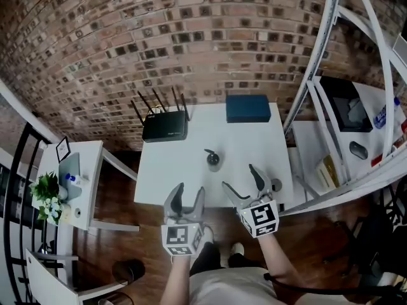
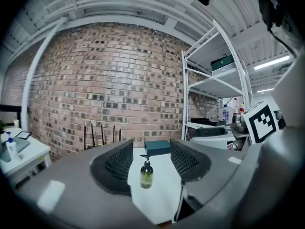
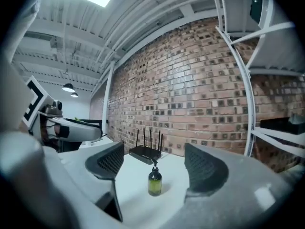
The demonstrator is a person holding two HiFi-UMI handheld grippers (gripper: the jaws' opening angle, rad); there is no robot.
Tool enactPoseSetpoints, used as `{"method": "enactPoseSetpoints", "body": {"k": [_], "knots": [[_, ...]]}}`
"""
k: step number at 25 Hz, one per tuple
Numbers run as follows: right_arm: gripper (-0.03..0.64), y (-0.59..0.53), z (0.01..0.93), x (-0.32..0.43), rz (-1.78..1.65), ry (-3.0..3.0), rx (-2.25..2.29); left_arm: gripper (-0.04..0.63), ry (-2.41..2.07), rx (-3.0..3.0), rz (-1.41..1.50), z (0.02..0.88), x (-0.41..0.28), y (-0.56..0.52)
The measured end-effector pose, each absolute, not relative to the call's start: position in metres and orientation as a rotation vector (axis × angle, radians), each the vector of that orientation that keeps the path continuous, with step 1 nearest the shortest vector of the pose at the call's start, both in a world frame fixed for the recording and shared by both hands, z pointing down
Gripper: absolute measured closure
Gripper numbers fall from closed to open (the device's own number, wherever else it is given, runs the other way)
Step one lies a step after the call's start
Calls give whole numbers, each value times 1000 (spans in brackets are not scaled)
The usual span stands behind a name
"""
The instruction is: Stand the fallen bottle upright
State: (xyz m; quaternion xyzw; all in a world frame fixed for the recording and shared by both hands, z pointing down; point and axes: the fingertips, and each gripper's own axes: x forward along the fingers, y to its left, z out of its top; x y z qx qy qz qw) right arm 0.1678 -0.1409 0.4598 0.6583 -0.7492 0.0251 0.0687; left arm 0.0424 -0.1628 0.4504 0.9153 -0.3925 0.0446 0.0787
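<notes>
Olive-green with a black pump top, the bottle (image 1: 213, 159) stood upright near the middle of the white table (image 1: 172, 176). Only the head view showed both grippers together. The left gripper (image 1: 189, 189) and right gripper (image 1: 240, 176) hung at the table's near edge, jaws released and empty. At the table's far edge, the left gripper view showed a blue box (image 2: 157, 147) and the right gripper view a router (image 3: 147, 154).

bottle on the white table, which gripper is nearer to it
Right, by a little. In the head view the right gripper hangs just below-right of the upright bottle; the left gripper is farther back, below-left.
</notes>
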Motion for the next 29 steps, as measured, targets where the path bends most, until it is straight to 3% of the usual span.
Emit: {"method": "enactPoseSetpoints", "body": {"k": [9,29], "knots": [[236,-122,439,163,62,-2045,2199,275,-1271,2776,49,421,5,-160],[236,-121,435,93,74,-1921,2256,265,-1218,2818,45,424,-53,-182]]}}
